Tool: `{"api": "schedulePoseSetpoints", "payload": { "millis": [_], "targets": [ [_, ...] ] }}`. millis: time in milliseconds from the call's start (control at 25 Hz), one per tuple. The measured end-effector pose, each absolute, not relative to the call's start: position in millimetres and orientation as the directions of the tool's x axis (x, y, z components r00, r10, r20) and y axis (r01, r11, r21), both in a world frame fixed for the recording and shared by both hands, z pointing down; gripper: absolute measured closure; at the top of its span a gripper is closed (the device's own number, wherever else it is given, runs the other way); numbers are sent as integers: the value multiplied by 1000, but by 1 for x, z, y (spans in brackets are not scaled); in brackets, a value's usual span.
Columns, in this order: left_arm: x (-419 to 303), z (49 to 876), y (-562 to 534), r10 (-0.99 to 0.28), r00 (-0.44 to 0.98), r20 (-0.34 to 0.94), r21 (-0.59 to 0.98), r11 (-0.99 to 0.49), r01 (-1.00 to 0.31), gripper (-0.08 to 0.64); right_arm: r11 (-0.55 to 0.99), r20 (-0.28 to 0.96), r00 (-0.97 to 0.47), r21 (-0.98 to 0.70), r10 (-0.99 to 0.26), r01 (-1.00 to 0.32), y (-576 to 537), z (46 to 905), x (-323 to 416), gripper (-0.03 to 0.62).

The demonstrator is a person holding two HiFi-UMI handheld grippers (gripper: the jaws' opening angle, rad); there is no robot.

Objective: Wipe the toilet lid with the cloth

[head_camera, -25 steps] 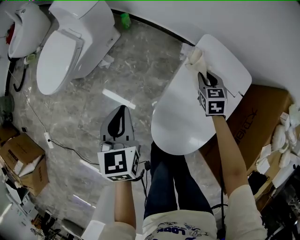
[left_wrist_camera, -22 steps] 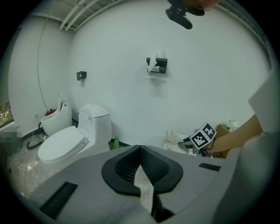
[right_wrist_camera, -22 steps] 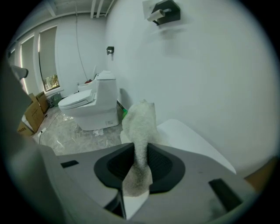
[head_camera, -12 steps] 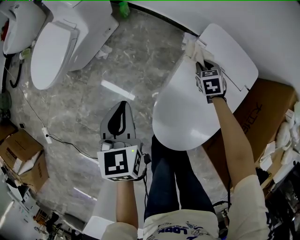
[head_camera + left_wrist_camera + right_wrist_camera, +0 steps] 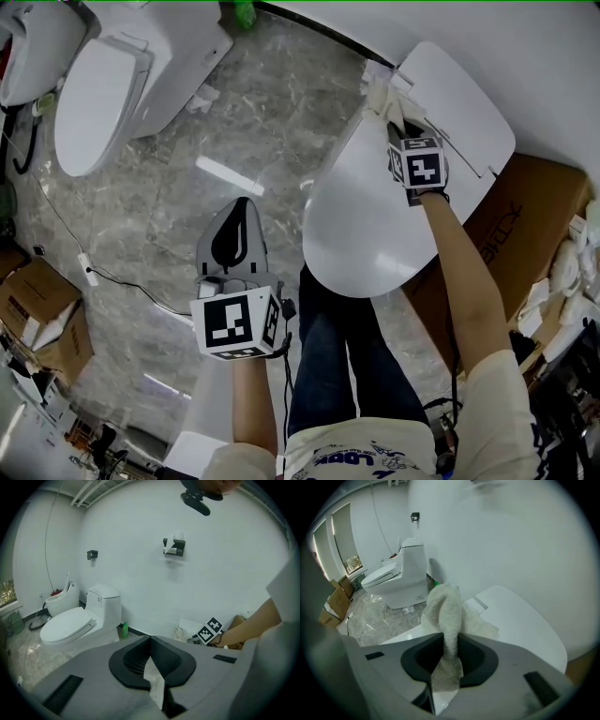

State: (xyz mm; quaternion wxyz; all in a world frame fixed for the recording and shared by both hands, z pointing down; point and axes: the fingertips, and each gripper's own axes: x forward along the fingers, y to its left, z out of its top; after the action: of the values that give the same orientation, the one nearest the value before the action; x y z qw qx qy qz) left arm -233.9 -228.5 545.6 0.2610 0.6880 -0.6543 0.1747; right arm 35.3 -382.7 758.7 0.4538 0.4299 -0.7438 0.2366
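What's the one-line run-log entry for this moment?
step: wiping | right gripper: shut on cloth, at toilet lid far end | left gripper: shut, empty, over floor

Cream cloth [image 5: 446, 611] in the right gripper [image 5: 449, 639], over a white lid [image 5: 356, 225]. Both grippers grey with black-and-white squares. Grey veined floor [image 5: 272, 122] under the left gripper [image 5: 151, 641]; beyond, perhaps a green bottle [image 5: 124, 630].

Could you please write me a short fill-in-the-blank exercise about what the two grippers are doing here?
The right gripper is shut on the ____, at the far end of the toilet lid.
The left gripper, jaws together, holds ____.
The small bottle by the wall is ____.
Missing words: cloth; nothing; green.
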Motion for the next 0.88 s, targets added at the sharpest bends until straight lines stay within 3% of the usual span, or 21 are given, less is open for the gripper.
{"api": "schedulePoseSetpoints", "payload": {
  "millis": [880],
  "targets": [
    [-241,524,-186,-825,60,562,132,18,-991,557,642,885,-302,-4,-355,-767,-266,760,-22,510]
  ]
}}
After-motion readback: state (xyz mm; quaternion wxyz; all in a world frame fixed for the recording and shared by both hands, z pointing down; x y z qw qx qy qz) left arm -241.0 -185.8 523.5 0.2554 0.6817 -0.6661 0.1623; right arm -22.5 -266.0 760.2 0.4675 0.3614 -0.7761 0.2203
